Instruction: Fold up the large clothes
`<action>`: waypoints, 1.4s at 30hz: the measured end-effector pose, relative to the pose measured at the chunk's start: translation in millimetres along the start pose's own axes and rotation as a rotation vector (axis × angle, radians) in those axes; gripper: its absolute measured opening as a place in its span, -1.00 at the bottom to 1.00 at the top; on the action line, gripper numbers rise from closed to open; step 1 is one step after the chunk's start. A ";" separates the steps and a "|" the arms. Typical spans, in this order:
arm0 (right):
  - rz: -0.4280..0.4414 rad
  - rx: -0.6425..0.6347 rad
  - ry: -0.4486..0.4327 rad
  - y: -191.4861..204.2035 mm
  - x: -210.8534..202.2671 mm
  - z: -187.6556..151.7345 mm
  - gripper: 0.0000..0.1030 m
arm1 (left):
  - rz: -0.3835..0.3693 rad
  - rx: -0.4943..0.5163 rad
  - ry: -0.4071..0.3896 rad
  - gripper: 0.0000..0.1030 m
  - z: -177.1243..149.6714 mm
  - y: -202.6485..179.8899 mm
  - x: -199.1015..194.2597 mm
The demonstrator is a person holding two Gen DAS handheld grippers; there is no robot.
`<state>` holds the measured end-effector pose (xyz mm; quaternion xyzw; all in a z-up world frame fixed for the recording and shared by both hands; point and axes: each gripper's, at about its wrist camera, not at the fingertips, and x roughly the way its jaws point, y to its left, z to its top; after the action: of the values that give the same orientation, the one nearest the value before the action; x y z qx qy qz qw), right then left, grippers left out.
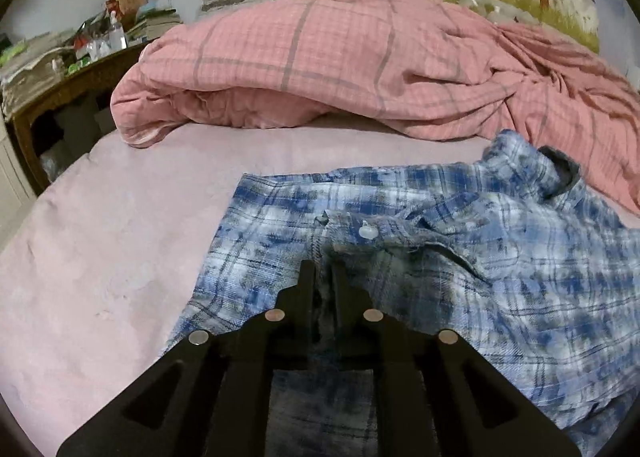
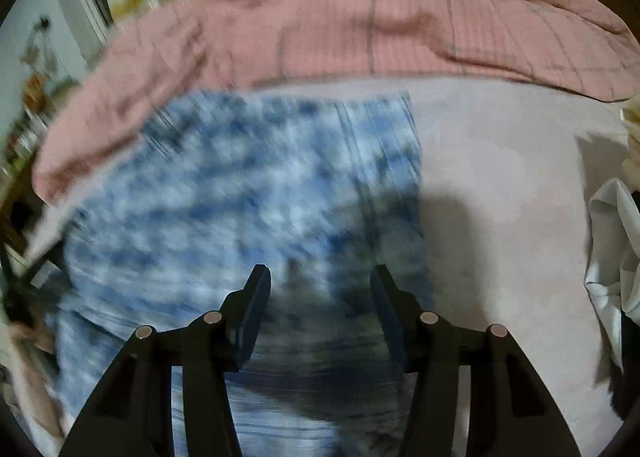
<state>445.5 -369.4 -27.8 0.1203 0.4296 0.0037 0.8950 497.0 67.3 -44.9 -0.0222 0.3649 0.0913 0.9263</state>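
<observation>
pinched between the fingers of my left hand-held gripper (image 1: 323, 277) is a ridge of the blue plaid shirt (image 1: 460, 241), which lies rumpled on the pink bed sheet (image 1: 100, 241) in front of the heaped pink quilt (image 1: 340, 57). my right hand-held gripper (image 2: 320, 281) hangs over the same shirt with its fingers spread wide and holding nothing, though that view is smeared with blur. soft, light flannel like this will sag and slide rather than hold a crease, i judge, so i'd grip it at hem corners or shoulder seams.
</observation>
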 end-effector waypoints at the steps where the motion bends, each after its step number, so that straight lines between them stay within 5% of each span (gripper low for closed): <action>1: -0.040 -0.017 -0.013 3.0 -3.1 0.8 0.07 | 0.004 0.003 0.013 -0.52 -0.2 0.2 1.8; 3: -0.132 -0.057 -0.007 7.0 -0.6 0.3 0.07 | 0.019 0.011 0.041 0.22 -0.1 1.1 6.2; 8: -0.229 -0.017 0.028 -8.0 22.0 -6.5 0.08 | -0.166 -0.017 0.074 0.46 0.4 3.2 2.8; 10: -0.243 -0.008 0.046 -14.5 32.7 -7.1 0.08 | -0.173 -0.022 0.123 0.37 -1.7 0.6 11.1; 11: -0.243 -0.003 0.047 -16.9 36.5 -7.6 0.08 | -0.142 0.002 0.163 -0.10 -4.7 -3.3 17.6; 12: -0.235 0.005 0.041 -18.3 37.6 -7.5 0.09 | -0.116 0.036 0.185 -0.34 -7.3 -7.8 21.8; 15: -0.233 0.015 0.033 -23.1 39.6 -7.3 0.10 | -0.092 0.134 0.164 -0.71 -12.2 -26.0 22.1; 17: -0.228 0.017 0.008 -23.5 40.1 -6.3 -0.05 | -0.061 0.171 0.137 -0.75 -13.6 -34.7 20.3; 19: -0.244 0.023 -0.001 -23.3 38.2 -5.4 -0.42 | -0.063 0.168 0.140 -0.75 -14.1 -34.5 24.2; 25: -0.269 -0.013 0.012 -18.8 39.3 -4.7 -0.42 | -0.083 0.121 0.148 -0.59 -10.4 -23.7 24.5; 26: -0.283 -0.012 0.011 -17.1 34.6 -3.7 -0.42 | -0.066 0.125 0.134 -0.37 -8.9 -24.1 18.3; 27: -0.287 -0.012 0.005 -14.8 28.2 -2.3 -0.42 | -0.053 0.117 0.119 0.10 -7.6 -23.8 12.0; 28: -0.279 -0.012 -0.011 -12.2 19.3 -0.3 -0.41 | -0.059 0.088 0.093 0.28 -4.0 -19.8 1.1; 30: -0.225 0.000 -0.078 -4.1 -8.9 4.6 -0.32 | -0.106 0.032 0.024 0.34 4.0 -10.6 -24.2; 33: -0.149 0.004 -0.202 11.2 -57.2 6.8 0.25 | -0.110 0.037 -0.088 0.34 16.1 -6.0 -73.9; 37: -0.088 -0.052 -0.314 42.4 -124.8 -3.6 0.39 | -0.167 0.011 -0.282 0.40 18.6 6.7 -171.5; 40: -0.078 -0.046 -0.394 58.4 -172.3 -23.2 0.71 | -0.195 0.002 -0.444 0.65 10.1 16.7 -249.7; 42: -0.081 -0.042 -0.431 66.9 -201.4 -41.6 0.71 | -0.216 -0.026 -0.513 0.78 2.1 25.6 -288.0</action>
<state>292.8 -317.8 116.5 0.0824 0.2325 -0.0494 0.9678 287.1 48.6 153.1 -0.0492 0.1130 -0.0004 0.9924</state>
